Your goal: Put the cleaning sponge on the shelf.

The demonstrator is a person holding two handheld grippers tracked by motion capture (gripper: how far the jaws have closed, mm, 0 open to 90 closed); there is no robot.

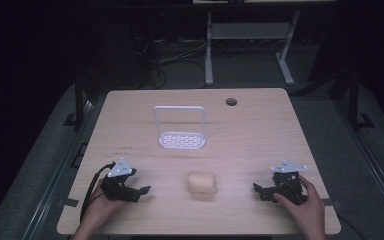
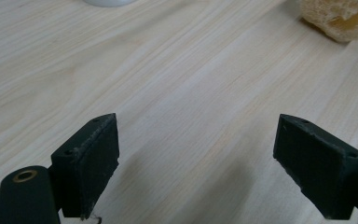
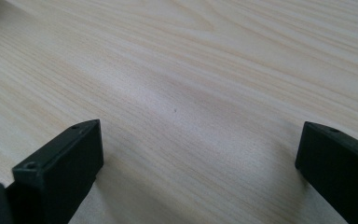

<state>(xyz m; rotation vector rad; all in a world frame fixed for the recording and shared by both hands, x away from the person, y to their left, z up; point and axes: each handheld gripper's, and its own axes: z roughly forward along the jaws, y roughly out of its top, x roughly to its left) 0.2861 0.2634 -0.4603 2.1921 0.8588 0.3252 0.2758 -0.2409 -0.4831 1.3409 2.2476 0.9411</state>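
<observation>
A: Left side?
B: Left black tool point(image 1: 141, 192) sits low on the pale wood counter point(image 1: 260, 130), jaws wide apart, holding nothing.
A: Middle?
B: Yellow spongy lump point(image 1: 201, 183) lies on counter btwn both tools, apart from each. White wire rack point(image 1: 180, 128) stands farther back.
A: Right?
B: Right black tool point(image 1: 258, 191), jaws spread wide too, nothing in it.

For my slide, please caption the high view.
Two open tools, left and right, flank a pale yellow sponge.

No text, label, brand or number can be read anywhere; a small dark printed mark on the surface point(image 1: 125, 148) is too tiny to make out.
</observation>
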